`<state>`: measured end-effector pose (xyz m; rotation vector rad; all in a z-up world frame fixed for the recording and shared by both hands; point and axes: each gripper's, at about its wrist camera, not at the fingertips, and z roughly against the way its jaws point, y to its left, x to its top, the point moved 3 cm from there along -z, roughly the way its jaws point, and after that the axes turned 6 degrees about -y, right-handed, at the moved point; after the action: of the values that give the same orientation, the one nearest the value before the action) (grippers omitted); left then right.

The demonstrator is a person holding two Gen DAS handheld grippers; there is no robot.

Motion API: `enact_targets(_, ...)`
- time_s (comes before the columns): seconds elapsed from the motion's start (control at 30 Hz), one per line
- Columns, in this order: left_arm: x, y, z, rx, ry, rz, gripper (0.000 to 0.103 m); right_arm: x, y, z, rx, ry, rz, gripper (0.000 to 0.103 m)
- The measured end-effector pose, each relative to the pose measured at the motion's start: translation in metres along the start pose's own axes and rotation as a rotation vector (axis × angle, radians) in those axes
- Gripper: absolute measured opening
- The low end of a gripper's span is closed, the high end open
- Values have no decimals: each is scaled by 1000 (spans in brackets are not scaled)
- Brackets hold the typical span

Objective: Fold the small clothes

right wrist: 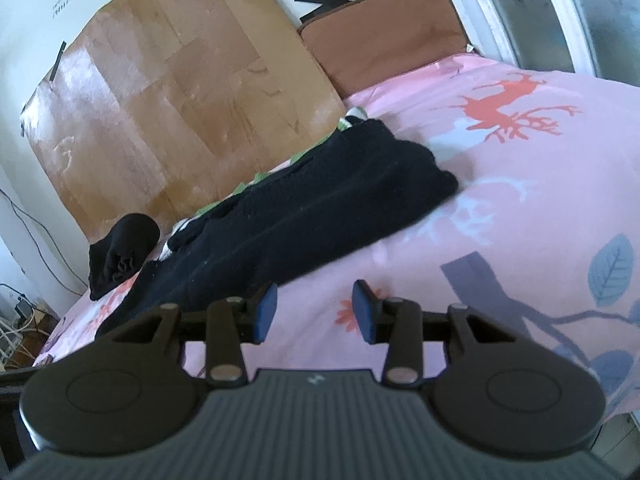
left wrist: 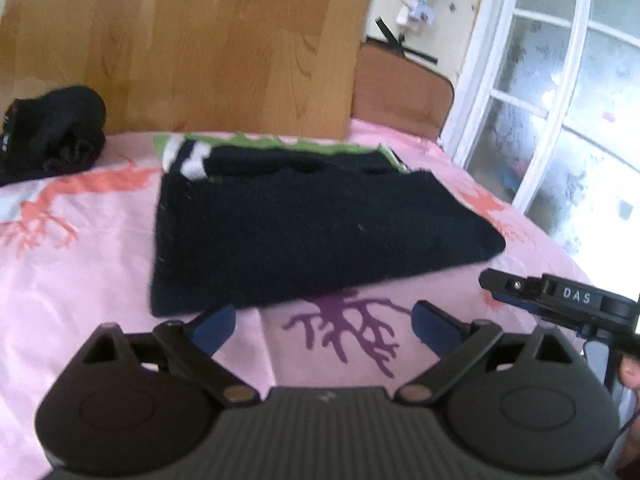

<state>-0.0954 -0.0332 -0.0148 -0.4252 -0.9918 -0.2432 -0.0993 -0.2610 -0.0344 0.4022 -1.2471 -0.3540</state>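
Pink-sheeted bed [left wrist: 100,264], wooden headboard [left wrist: 200,40], daylit white-framed window [left wrist: 560,92].

Pink bedspread [left wrist: 100,264] carries dark folded garment [left wrist: 304,236], black bundle [left wrist: 56,132].

home bedroom; pink bedspread [right wrist: 520,208]

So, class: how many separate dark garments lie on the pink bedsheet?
2: a folded dark garment mid-bed, over a green item; a rolled one far left. Others may be hidden.
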Motion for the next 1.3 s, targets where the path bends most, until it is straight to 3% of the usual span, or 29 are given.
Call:
enact_targets(0.27,25,11,0,40,-49,19,98,19,-4,4,-3,-75,1,45)
enact_targets(0.4,32,14,-5,48,-50,13,98,30,-14,2,-20,-83,-17,36)
enact_targets(0.53,29,20,-17,71,-7,-6,97,48,-17,-4,-12,-103,-11,30)
enact_targets(0.6,23,26,-29,86,52,-10,96,57,-19,-11,-11,-112,-3,31)
enact_targets(0.67,22,30,-32,80,76,-21,94,62,-23,-26,-6,-77,6,33)
enact_targets(0.73,32,32,-25,64,80,-43,93,60,-36,-51,-50,40,-6,30)
enact_targets(0.77,41,36,-19,65,55,-55,94,60,-45,-58,-51,87,-37,26)
enact_targets(0.83,70,51,-9,85,-4,-74,95,74,-52,-60,-34,143,-60,27)
enact_targets(0.9,102,69,-13,118,-29,-62,95,98,-48,-54,-14,108,-31,29)
enact_targets(1.03,160,95,-62,192,-10,-101,95,157,-24,-73,55,68,71,32)
enact_targets(1.1,179,102,-101,224,31,-150,95,179,-6,-107,109,115,122,44)
enact_targets(1.2,199,112,-166,270,104,-220,97,191,22,-174,160,216,233,50)
enact_targets(1.3,206,125,-227,278,170,-219,97,189,41,-247,160,306,319,52)
